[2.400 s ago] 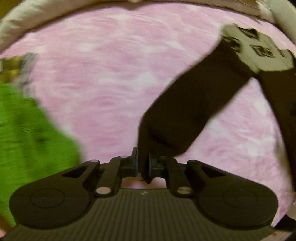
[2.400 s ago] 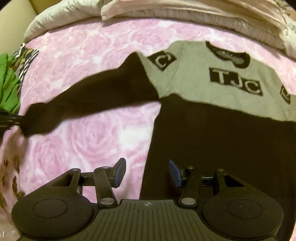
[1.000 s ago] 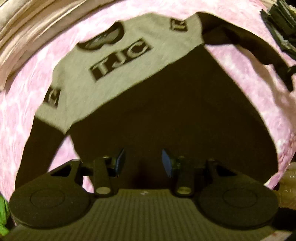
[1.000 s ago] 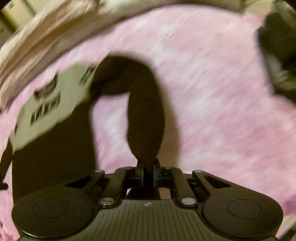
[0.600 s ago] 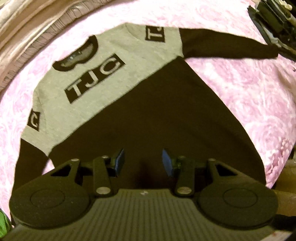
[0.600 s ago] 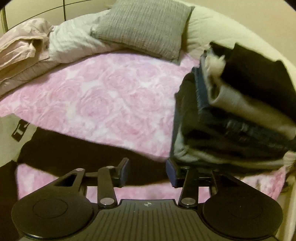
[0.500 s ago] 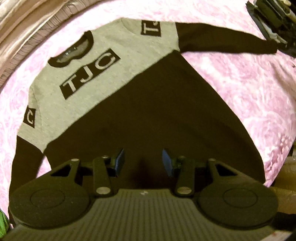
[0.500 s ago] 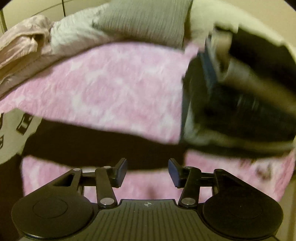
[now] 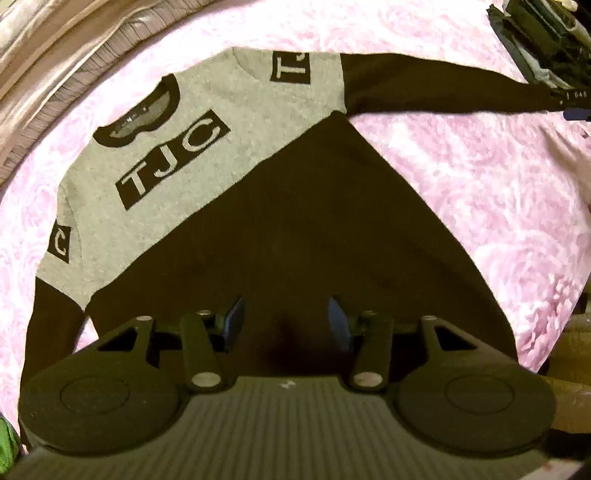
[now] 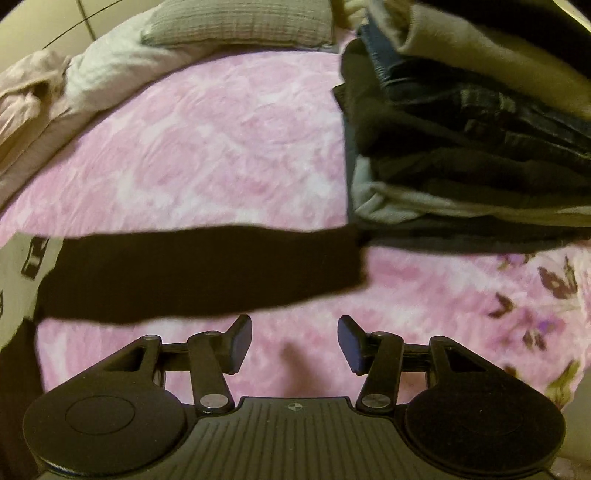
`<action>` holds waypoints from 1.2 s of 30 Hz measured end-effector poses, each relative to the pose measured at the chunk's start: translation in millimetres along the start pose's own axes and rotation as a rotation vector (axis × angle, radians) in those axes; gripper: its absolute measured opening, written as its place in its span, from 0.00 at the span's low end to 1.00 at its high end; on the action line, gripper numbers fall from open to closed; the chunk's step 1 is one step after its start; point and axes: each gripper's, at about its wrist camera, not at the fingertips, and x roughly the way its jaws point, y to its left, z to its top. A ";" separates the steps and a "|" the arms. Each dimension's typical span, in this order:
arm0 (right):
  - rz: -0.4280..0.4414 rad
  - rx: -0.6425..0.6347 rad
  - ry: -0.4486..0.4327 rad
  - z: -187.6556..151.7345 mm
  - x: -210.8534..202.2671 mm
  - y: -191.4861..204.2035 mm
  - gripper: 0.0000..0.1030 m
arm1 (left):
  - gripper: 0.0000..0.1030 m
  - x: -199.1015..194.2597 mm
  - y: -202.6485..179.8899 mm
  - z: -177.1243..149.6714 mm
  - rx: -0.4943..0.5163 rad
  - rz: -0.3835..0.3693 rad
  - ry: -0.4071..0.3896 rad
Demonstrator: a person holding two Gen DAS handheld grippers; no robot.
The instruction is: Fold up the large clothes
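— While the left gripper [image 9: 284,319] hangs over the lower middle of its frame, where does the sweatshirt [image 9: 295,229] lie?

— Flat on the pink floral bedspread [image 9: 498,177], front up. Its grey yoke with the black "TJC" patch [image 9: 173,158] fills the upper left of the left wrist view, the black body spreads down the centre, and the hem runs under the gripper.

— Is anything between those jaws?

— No. They are opening, with a clear gap and only black fabric seen beyond them; the pads press on nothing.

— And the sleeves?

— One black sleeve [image 9: 443,88] stretches toward the upper right of that frame, its cuff ending just beside a stack of folded clothes [image 9: 546,40]. The other drops along the left edge.

— What about the right gripper [image 10: 293,343]?

— Its jaws are also opening and hold nothing. Pink bedspread shows between them. The straight sleeve [image 10: 203,273] crosses the middle of its frame, just above the fingertips. A grey pillow [image 10: 240,22] lies at the top.
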 end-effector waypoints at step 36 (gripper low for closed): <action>0.289 -0.499 0.036 -158.4 -238.5 279.8 0.81 | 0.99 -171.0 103.5 -221.4 -0.529 0.148 -0.214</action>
